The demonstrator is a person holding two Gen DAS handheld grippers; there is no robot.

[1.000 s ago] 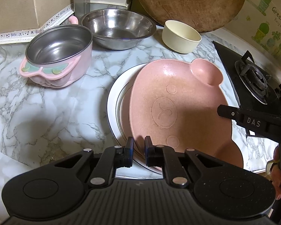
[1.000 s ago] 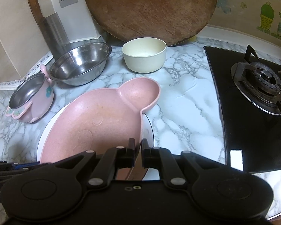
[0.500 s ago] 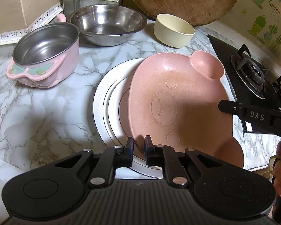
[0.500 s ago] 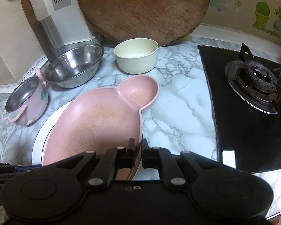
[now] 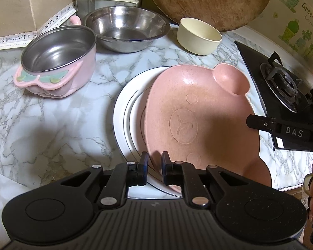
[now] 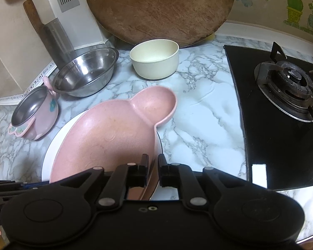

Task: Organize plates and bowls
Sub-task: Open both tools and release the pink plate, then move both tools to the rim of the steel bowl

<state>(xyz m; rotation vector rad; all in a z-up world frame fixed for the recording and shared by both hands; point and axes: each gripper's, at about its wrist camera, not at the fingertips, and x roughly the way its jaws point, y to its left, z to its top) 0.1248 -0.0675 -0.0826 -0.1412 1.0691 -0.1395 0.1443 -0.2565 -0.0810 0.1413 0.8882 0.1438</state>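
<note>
The pink bear-shaped plate (image 5: 200, 112) is seen lying on the white plate (image 5: 125, 112) on the marble counter (image 5: 52, 129). Its near rim is pinched between the almost closed fingers of the left gripper (image 5: 154, 166). The right gripper (image 6: 153, 171) is opening, its jaws straddling the plate's right rim without visible pressure.
</note>
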